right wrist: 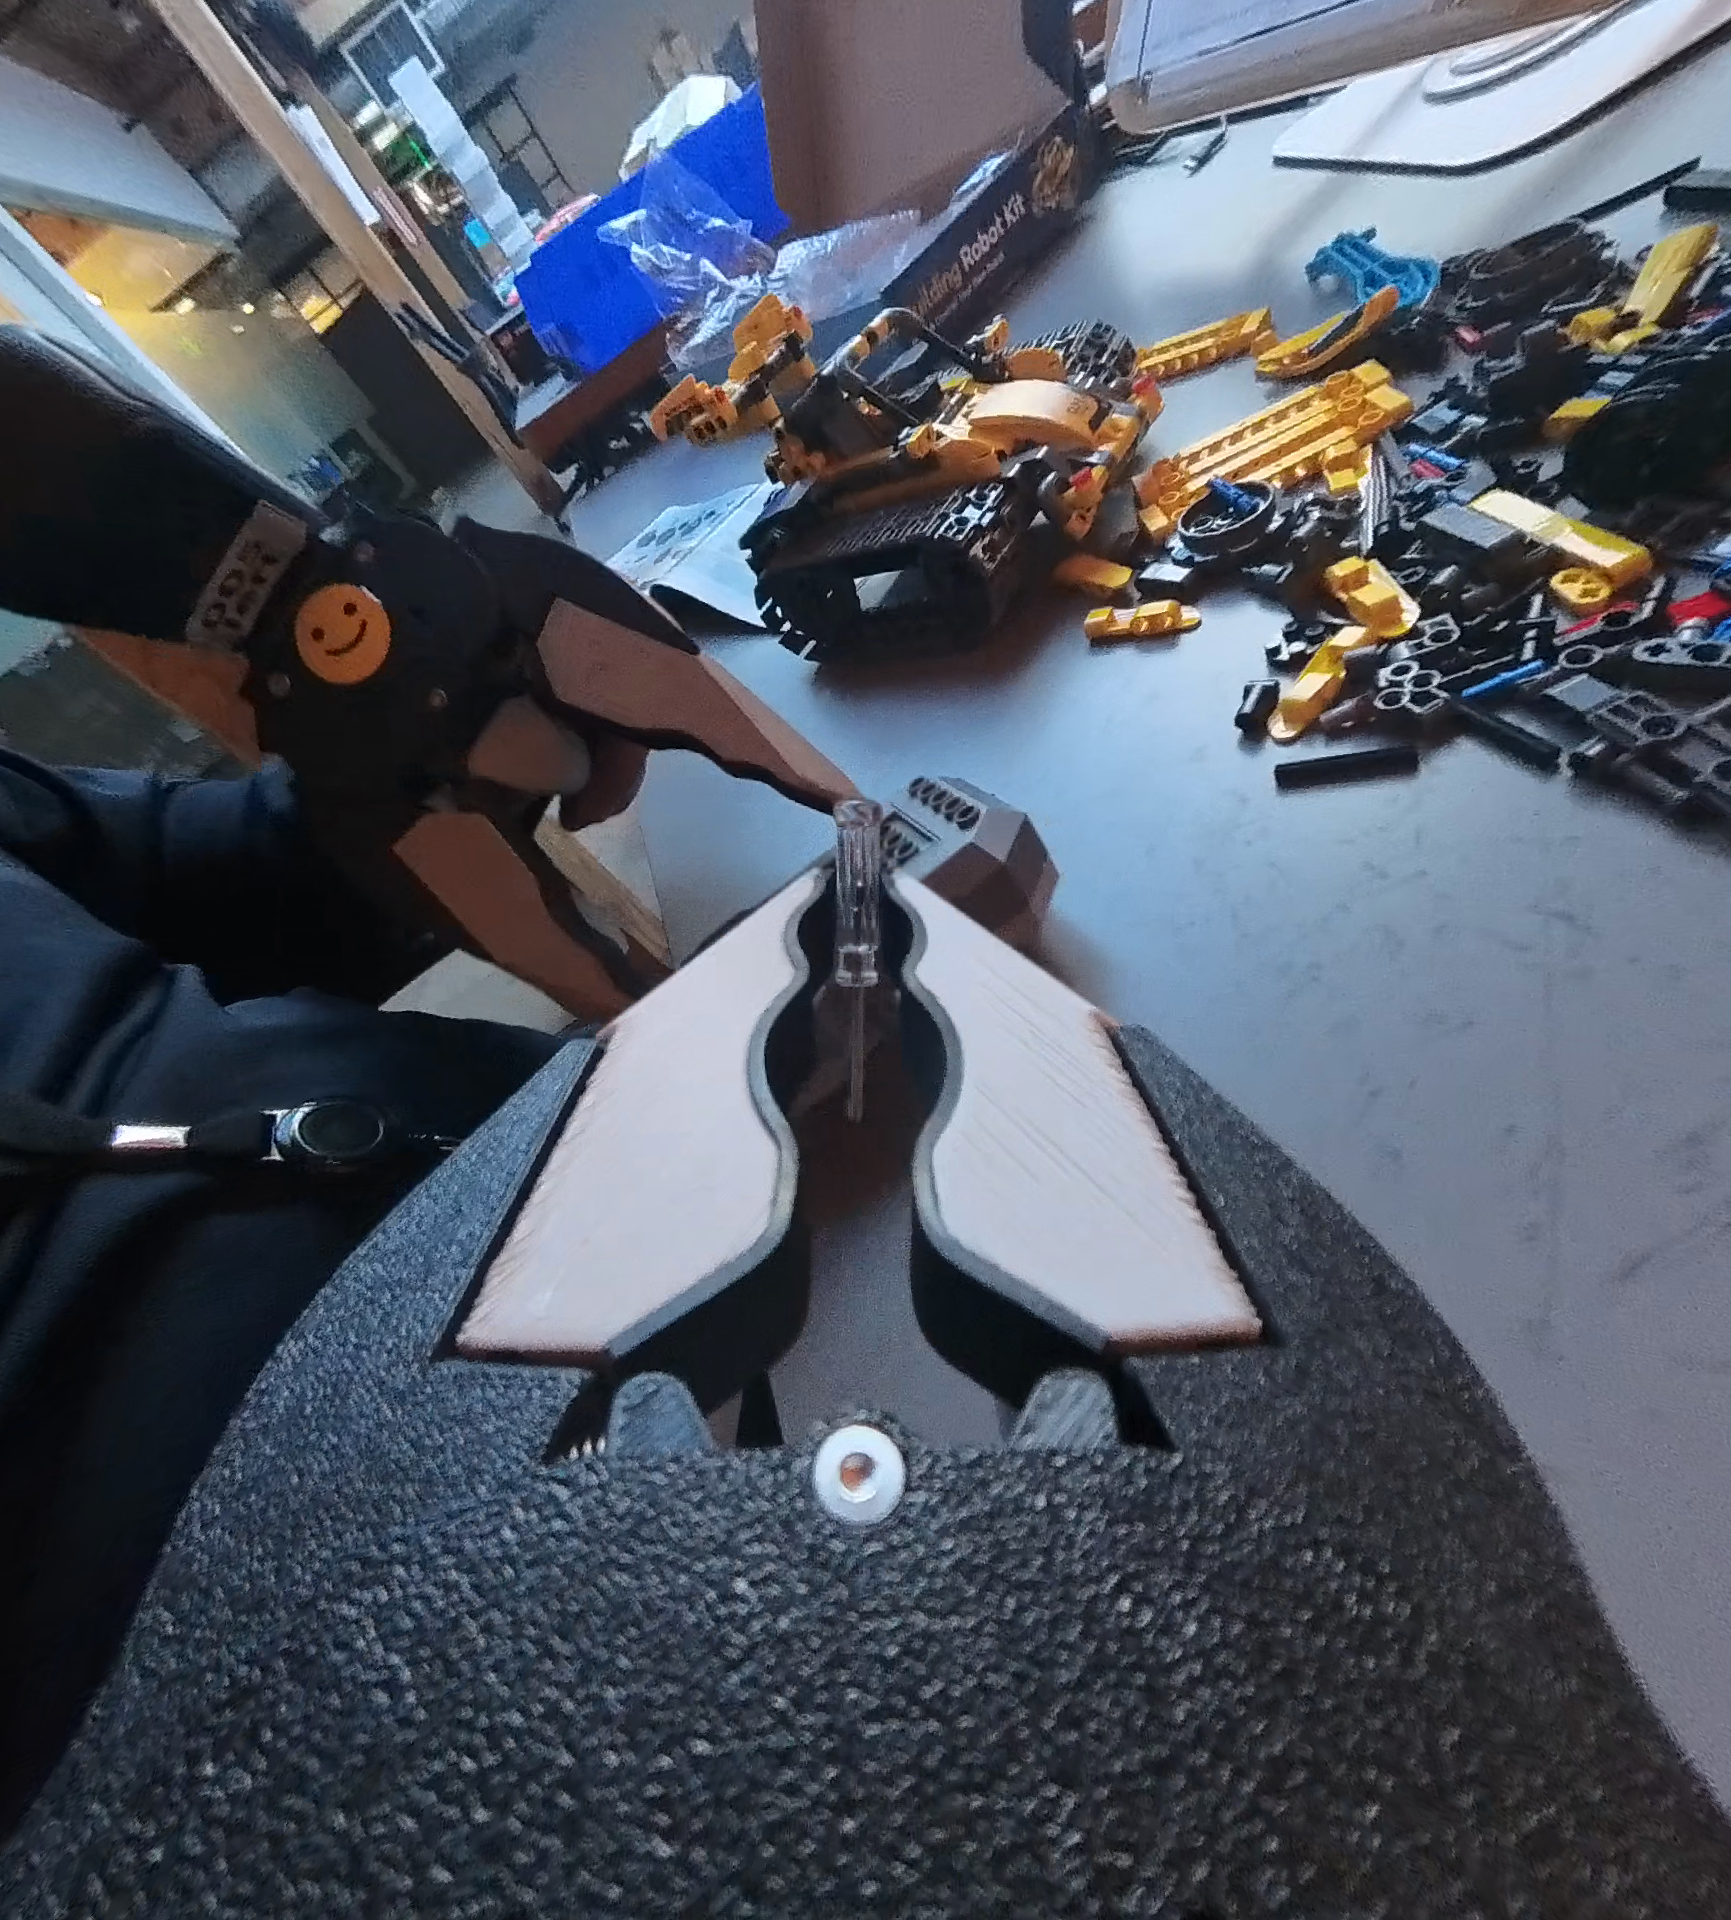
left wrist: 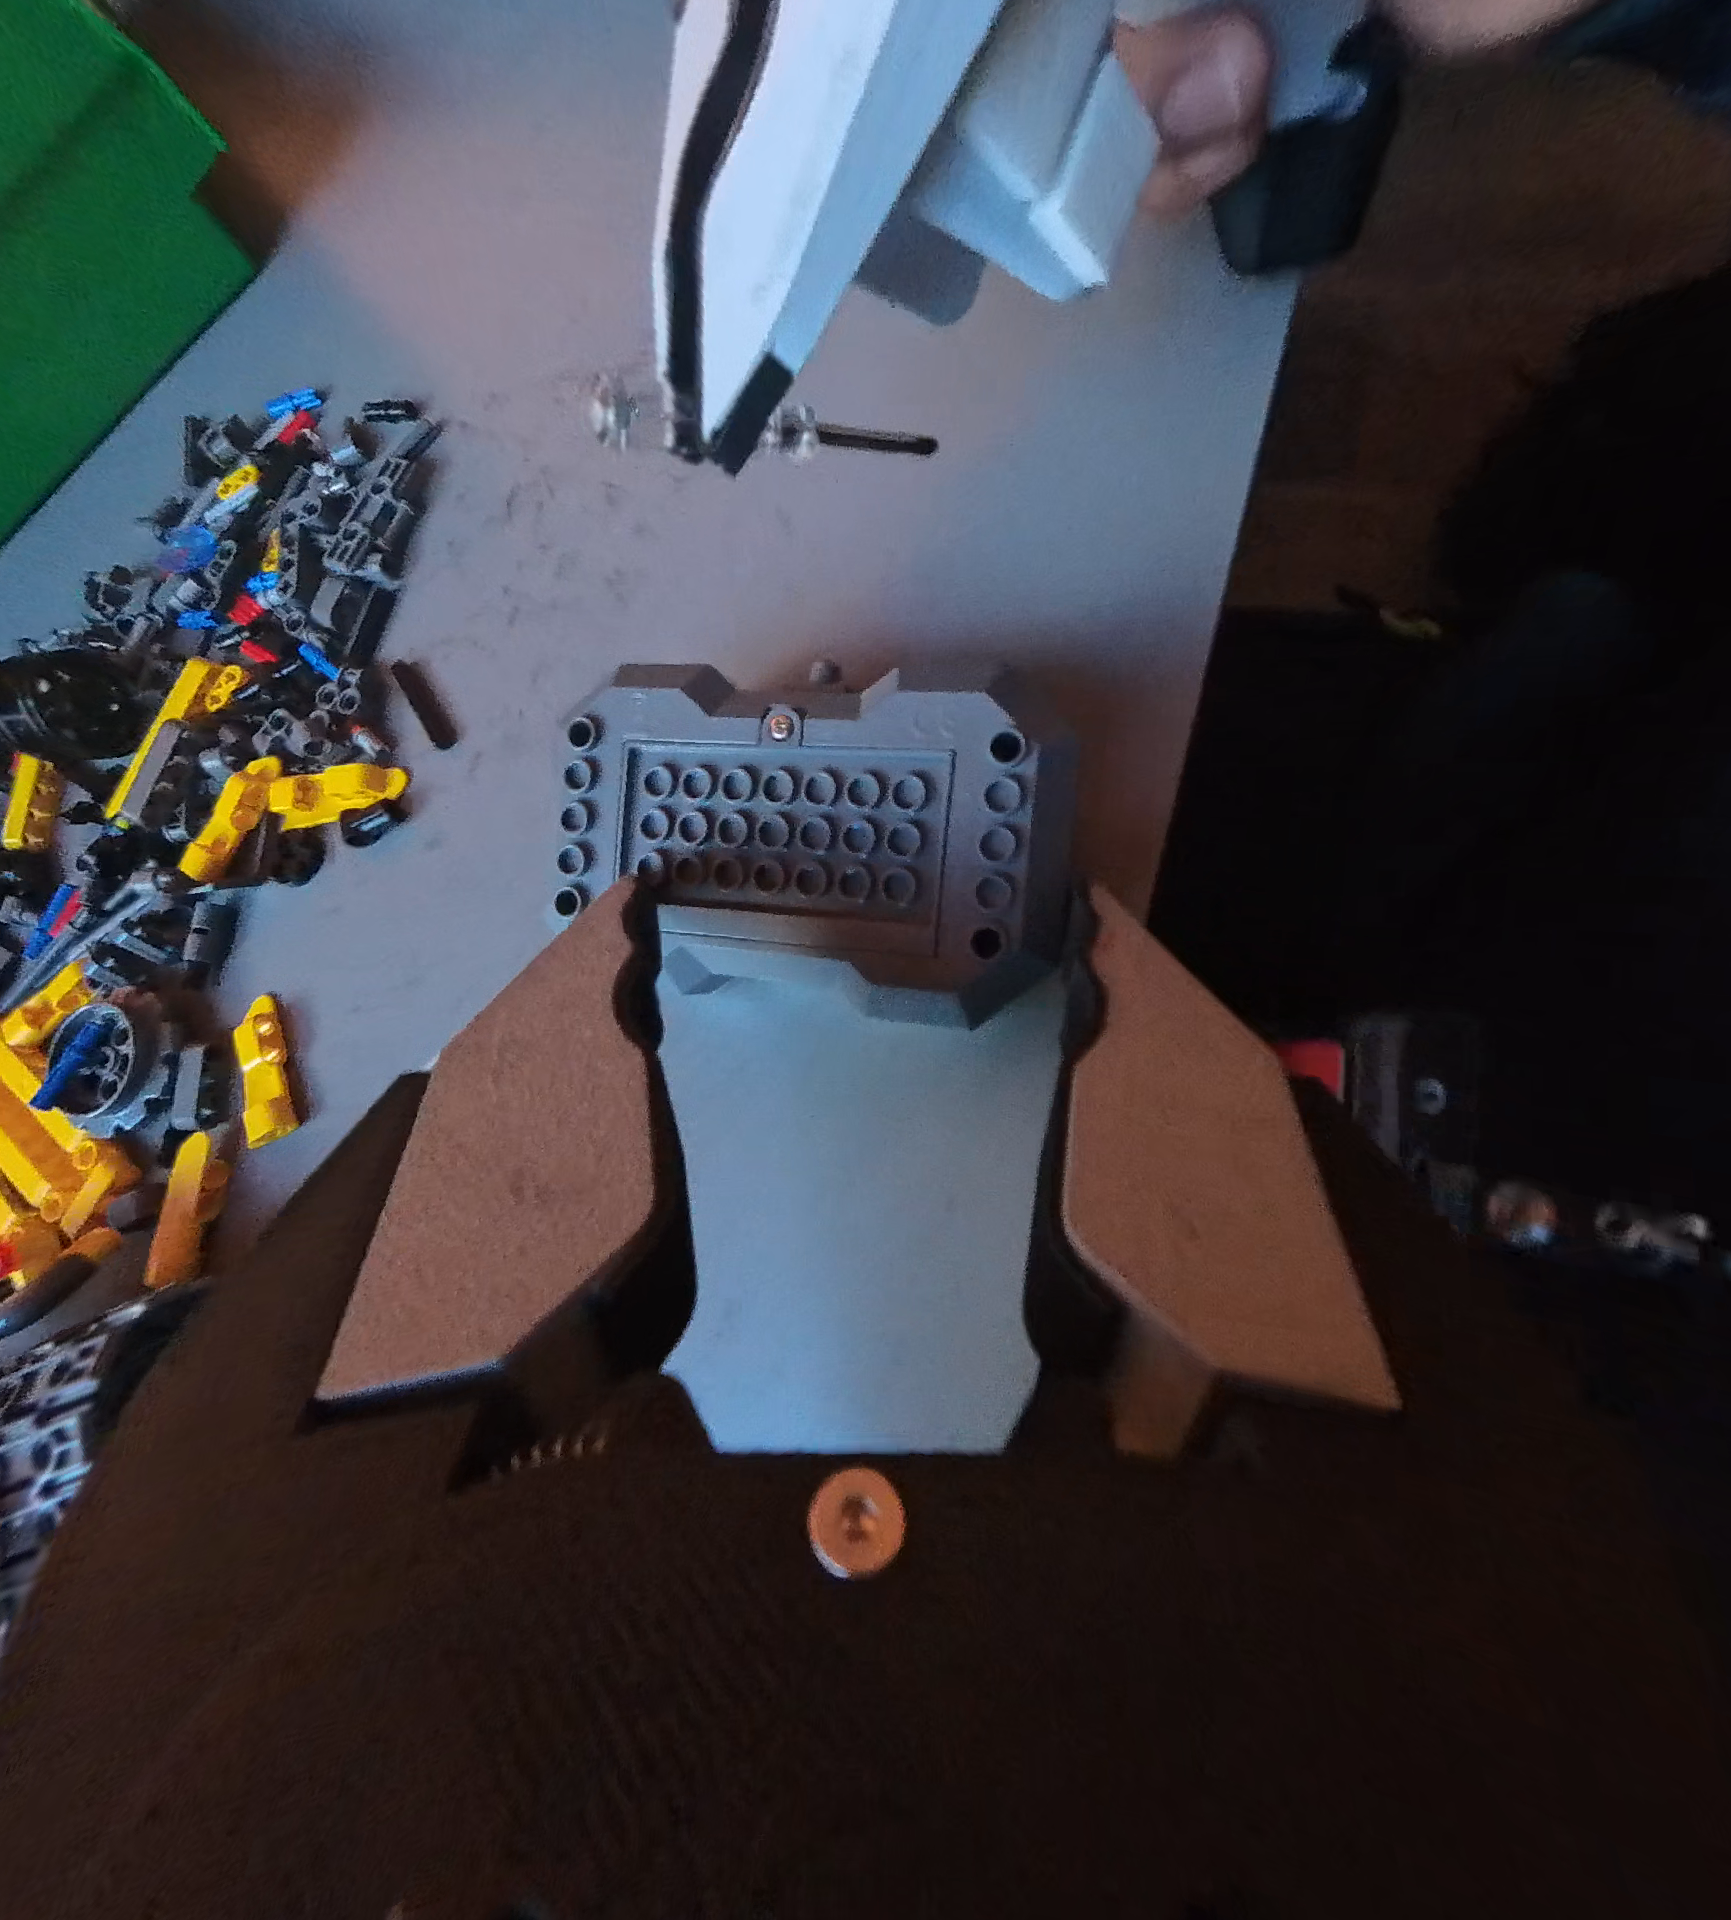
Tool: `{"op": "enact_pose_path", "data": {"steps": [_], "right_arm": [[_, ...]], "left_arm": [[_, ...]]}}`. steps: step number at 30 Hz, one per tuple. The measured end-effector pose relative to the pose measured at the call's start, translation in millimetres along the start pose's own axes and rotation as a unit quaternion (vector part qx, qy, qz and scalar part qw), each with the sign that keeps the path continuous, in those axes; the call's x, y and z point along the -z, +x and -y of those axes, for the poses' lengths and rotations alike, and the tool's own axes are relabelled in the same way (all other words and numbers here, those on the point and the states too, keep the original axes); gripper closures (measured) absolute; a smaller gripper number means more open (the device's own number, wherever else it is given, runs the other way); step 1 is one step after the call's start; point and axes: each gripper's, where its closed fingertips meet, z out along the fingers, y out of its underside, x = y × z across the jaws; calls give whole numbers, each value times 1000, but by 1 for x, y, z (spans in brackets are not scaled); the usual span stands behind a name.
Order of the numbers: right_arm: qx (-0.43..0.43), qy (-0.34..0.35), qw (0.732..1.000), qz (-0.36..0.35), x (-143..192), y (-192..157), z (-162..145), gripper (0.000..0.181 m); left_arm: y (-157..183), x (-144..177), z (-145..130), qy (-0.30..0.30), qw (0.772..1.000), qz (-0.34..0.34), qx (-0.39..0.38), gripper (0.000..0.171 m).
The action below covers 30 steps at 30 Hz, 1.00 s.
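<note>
My left gripper (left wrist: 861,904) has its jaws wide apart, one fingertip on each side of the near end of a grey studded block (left wrist: 788,821) with a small screw at its far edge. The block lies on the grey table (left wrist: 487,312). My right gripper (right wrist: 859,883) is shut on a small screwdriver with a clear handle (right wrist: 856,894), its metal shaft pointing back between the fingers. In the left wrist view the right gripper (left wrist: 726,436) hangs just above the table beyond the block. In the right wrist view the left gripper (right wrist: 736,904) meets the block (right wrist: 986,852) just ahead.
A pile of yellow, black and blue bricks (left wrist: 113,831) lies left of the block and shows in the right wrist view (right wrist: 1567,520) too. A half-built yellow tracked vehicle (right wrist: 944,488) and a dark box (right wrist: 996,208) stand farther off. A green slab (left wrist: 30,260) lies far left. The table edge (left wrist: 1245,520) runs close on the right. Across from one pair of fingers to the other is roughly 7 cm.
</note>
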Motion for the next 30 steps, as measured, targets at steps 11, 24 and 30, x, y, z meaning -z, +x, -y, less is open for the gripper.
{"op": "enact_pose_path", "data": {"steps": [11, 24, 30], "right_arm": [[-39, -7, 999, 33, -8, -5, -4, 174], [3, 37, 997, -67, -5, 17, 12, 174], [-87, 68, 988, -104, 7, 46, 15, 174]], "left_arm": [[-26, 14, -45, -18, 1000, 3, -23, 111], [-41, 13, -56, 19, 995, 23, 96, 119], [-41, 11, -54, 19, 994, 33, 99, 127]]}}
